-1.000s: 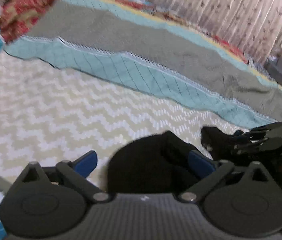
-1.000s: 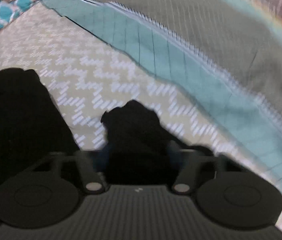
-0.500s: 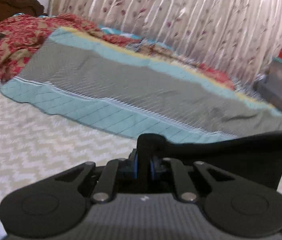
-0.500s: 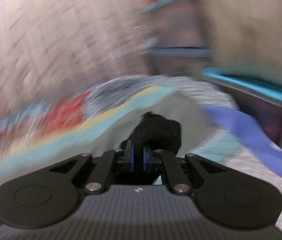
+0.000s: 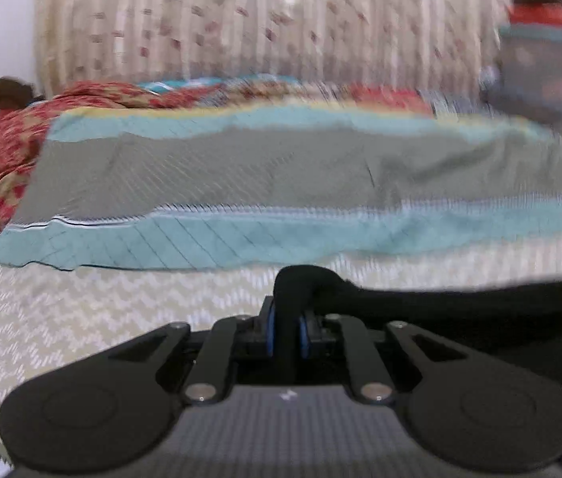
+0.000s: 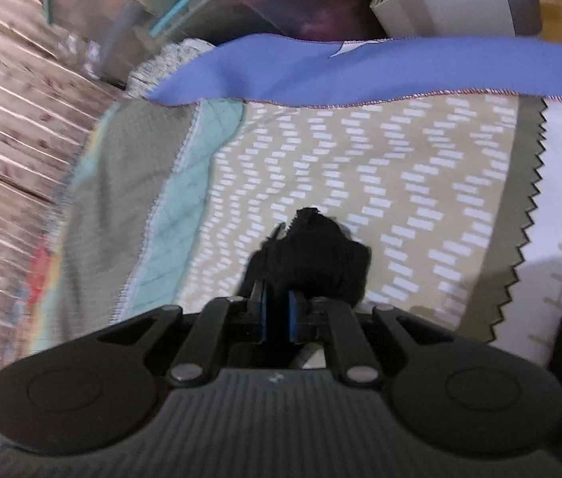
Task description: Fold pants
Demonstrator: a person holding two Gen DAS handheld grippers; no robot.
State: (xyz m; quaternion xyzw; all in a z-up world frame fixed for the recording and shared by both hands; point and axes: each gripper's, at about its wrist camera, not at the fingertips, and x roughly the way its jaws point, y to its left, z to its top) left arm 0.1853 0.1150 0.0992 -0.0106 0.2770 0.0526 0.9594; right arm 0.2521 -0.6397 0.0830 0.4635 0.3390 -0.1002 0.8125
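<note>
Both grippers, left gripper (image 5: 285,328) and right gripper (image 6: 277,314), are pinching the black pants (image 5: 460,310) tightly above the bed (image 5: 81,310); keeping the edge taut should be helping.

The left gripper (image 5: 285,332) pinched a bunched fold of black pants (image 5: 460,314), which stretched away to the right above a beige zigzag bedspread (image 5: 81,318). Beyond lay a grey-and-teal quilt (image 5: 241,175) and a floral curtain (image 5: 261,20).

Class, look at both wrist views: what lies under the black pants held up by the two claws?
Under the black pants lies a beige zigzag bedcover. The patch directly beneath the stretched cloth is hidden.
</note>
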